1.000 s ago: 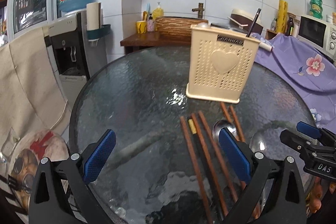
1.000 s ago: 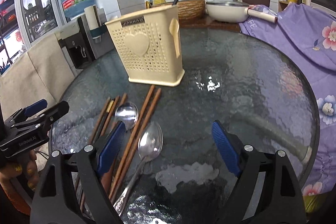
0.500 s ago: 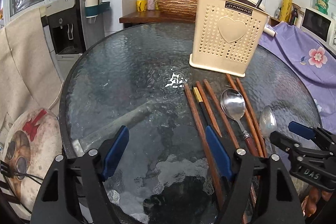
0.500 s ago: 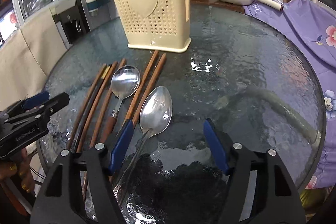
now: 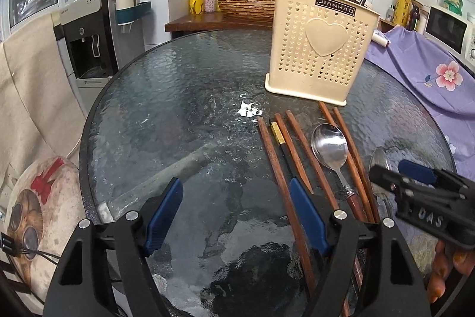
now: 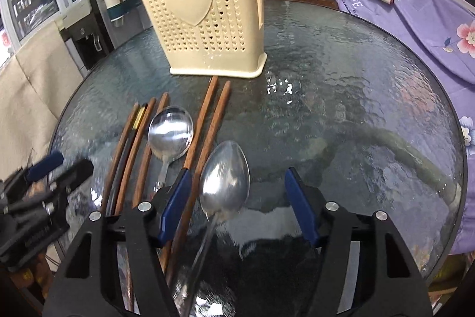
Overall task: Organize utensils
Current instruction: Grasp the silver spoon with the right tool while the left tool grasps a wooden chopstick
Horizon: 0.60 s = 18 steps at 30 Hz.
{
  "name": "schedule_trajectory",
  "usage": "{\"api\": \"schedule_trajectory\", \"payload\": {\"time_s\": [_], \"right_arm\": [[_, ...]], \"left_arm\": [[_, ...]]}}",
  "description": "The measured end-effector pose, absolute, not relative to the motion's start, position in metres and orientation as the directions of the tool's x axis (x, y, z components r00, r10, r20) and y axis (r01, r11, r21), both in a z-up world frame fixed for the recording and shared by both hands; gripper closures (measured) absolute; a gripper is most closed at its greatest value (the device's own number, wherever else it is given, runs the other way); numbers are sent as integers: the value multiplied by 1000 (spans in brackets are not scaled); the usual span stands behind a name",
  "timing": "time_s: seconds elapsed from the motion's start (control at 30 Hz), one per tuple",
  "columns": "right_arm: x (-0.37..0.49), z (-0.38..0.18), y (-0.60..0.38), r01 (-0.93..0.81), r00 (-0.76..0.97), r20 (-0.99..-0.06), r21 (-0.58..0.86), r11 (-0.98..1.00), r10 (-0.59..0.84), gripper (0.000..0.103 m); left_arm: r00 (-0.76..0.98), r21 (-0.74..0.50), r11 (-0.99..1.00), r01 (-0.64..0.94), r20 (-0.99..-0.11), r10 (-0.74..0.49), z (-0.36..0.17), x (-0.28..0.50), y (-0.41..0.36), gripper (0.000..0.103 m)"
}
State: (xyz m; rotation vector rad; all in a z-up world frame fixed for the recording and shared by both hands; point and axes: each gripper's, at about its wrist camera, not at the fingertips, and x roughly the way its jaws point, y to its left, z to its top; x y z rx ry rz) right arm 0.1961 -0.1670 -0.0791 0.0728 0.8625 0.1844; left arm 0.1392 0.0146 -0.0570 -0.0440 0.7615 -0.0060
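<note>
Left wrist view looks across a round, dark, rippled-glass tabletop (image 5: 178,109). Toward its far right stands a cream plastic holder (image 5: 322,49), upright, pierced with small holes and bearing a raised heart on its front; a dark stick pokes up from inside it. On the glass just in front of the holder lies a row of utensils, all lengthwise toward the camera: brown wooden chopsticks (image 5: 273,156), one black chopstick with a gold tip among them, then a steel spoon with a brown handle (image 5: 331,147), two more brown chopsticks touching its right edge, and a second, all-steel spoon (image 5: 379,161) farthest right, partly hidden.

The left hand-held gripper (image 5: 234,213) hovers low over the near tabletop with its blue-padded fingers spread wide, holding nothing; its right finger overlaps the chopsticks in view. The right hand-held gripper (image 5: 415,183) enters from the right edge, over the all-steel spoon.

From the right wrist view, the right hand-held gripper (image 6: 237,201) is also spread wide and empty. The all-steel spoon (image 6: 224,183), bowl up, lies between its fingers, nearer the left one. Whether a finger touches it cannot be told. The brown-handled spoon (image 6: 170,135) lies just left, flanked by chopsticks (image 6: 204,127). The holder (image 6: 204,20) stands just beyond them.
</note>
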Motion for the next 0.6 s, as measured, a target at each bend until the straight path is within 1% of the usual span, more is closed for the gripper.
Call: {"api": "schedule_trajectory", "payload": {"time_s": [0.13,0.23,0.53,0.6], "right_arm": [[206,-78,-162,-101,635,-757,119,988,156,39],[212,-79,-160,-82,625,-765,132,988,155,49],[209,-80,-150,-80,620,-773,106,991,132,50],[205,-81,-148,-83,625,-770,95,992,126,54]], "left_arm": [[721,-39,999,-5,-693,-24,-58,140,11,30],[721,-39,999,-1,-693,-26,-58,140,11,30],[720,-37,999,-4,-693,-22,-58,142,12,30],[721,-34,999,1,-693,-24,-57,142,11,30]]}}
